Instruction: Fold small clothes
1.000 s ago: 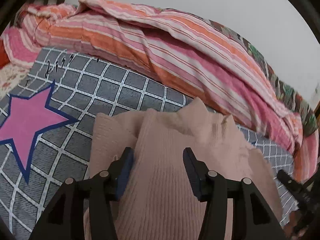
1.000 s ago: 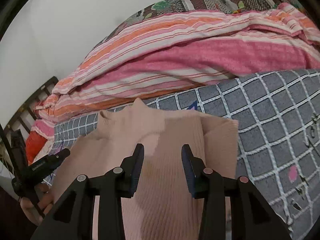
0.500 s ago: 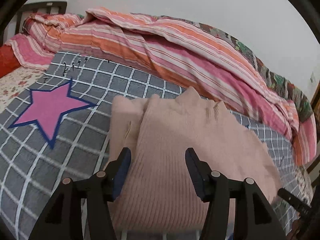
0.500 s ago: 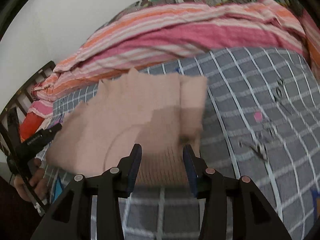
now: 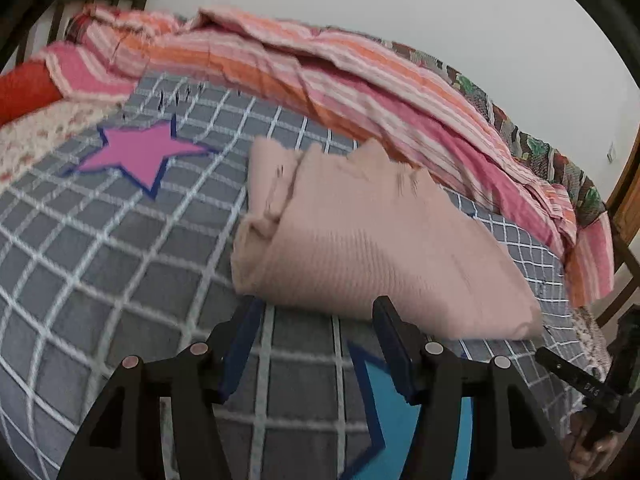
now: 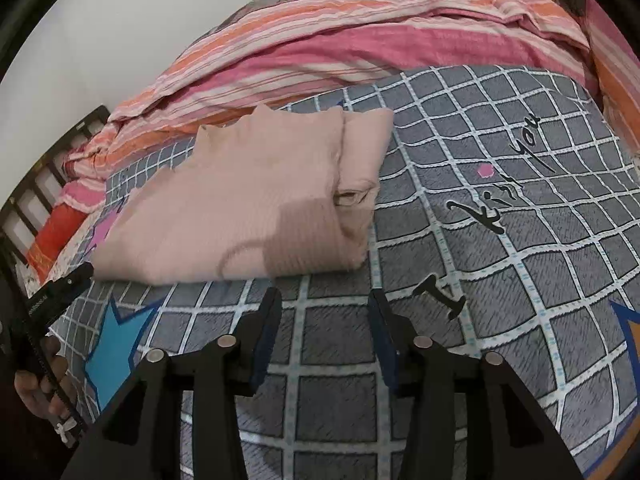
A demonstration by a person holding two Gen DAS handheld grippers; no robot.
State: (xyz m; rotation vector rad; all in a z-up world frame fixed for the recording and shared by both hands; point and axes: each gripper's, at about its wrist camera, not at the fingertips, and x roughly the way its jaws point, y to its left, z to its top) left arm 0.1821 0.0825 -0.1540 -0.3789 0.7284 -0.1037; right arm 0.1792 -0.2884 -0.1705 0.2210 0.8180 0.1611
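Bedroom setting: pale wall behind a bed covered by a grey sheet (image 6: 500, 280) with a white grid, printed with a pink star (image 5: 144, 152), a blue star (image 6: 116, 344) and black lettering (image 6: 504, 184). Striped pink-and-orange quilt (image 5: 360, 92), bunched along the sheet's far edge, against the wall. Pink ribbed sweater (image 6: 240, 208), folded into a compact rectangle, lying flat on the sheet toward its middle, collar toward the quilt, a sleeve tucked along one side edge; nothing touches it. Red pillow (image 5: 24, 88) at the sheet's far left corner in the left wrist view, beside the dark headboard rails (image 6: 36, 184). Left gripper (image 5: 316, 332), jaws parted and empty, just short of the sweater's near folded edge. Right gripper (image 6: 324, 320), jaws likewise spread with nothing between them, over bare sheet just before the same edge.
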